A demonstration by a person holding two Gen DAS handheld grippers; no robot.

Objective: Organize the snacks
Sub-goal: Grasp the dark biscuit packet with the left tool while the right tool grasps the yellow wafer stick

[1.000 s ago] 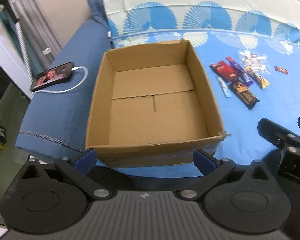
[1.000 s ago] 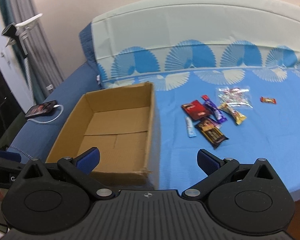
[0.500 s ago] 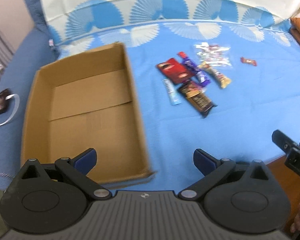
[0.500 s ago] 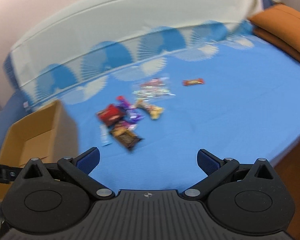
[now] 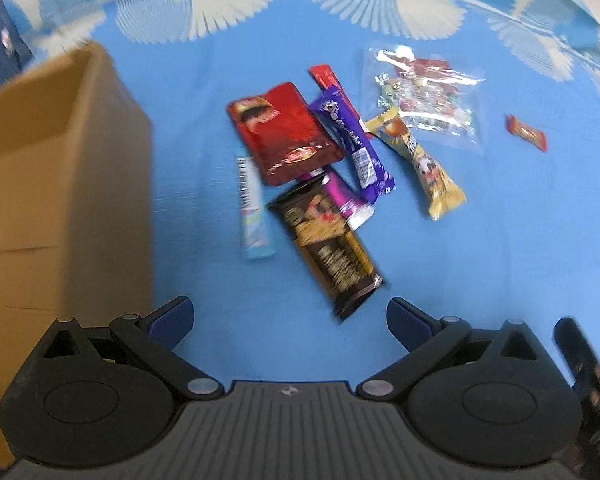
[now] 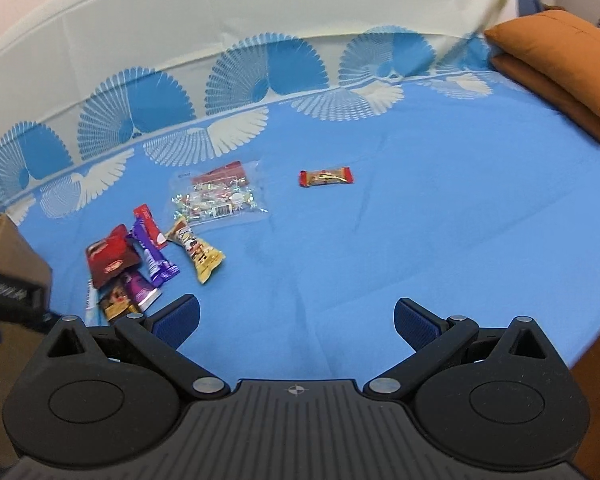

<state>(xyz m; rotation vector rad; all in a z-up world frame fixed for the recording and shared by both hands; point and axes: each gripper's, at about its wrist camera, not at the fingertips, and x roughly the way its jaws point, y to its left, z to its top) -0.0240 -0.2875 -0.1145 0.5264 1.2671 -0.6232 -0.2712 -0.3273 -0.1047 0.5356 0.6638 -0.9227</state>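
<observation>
Several snacks lie in a loose pile on the blue sheet: a dark brown chocolate bar [image 5: 332, 248], a red pouch [image 5: 284, 132], a purple bar [image 5: 352, 140], a yellow bar [image 5: 420, 164], a light blue stick [image 5: 252, 208], a clear candy bag [image 5: 424, 96] and a small red bar [image 5: 526, 138] apart at the right. My left gripper [image 5: 290, 316] is open and empty just short of the brown bar. The cardboard box [image 5: 60, 200] stands to the left. My right gripper [image 6: 296, 320] is open and empty over bare sheet, with the small red bar [image 6: 326, 177] ahead and the pile [image 6: 148, 256] to its left.
An orange cushion [image 6: 560, 64] lies at the far right of the bed. The white and blue fan-patterned headboard cover [image 6: 220, 60] rises behind. The bed's edge drops off at the right [image 6: 596, 344]. The other gripper's body shows at the left edge of the right wrist view [image 6: 8, 292].
Both grippers have swung right, away from the box and toward the snacks. The left one has closed in on the pile. Both stay open and empty.
</observation>
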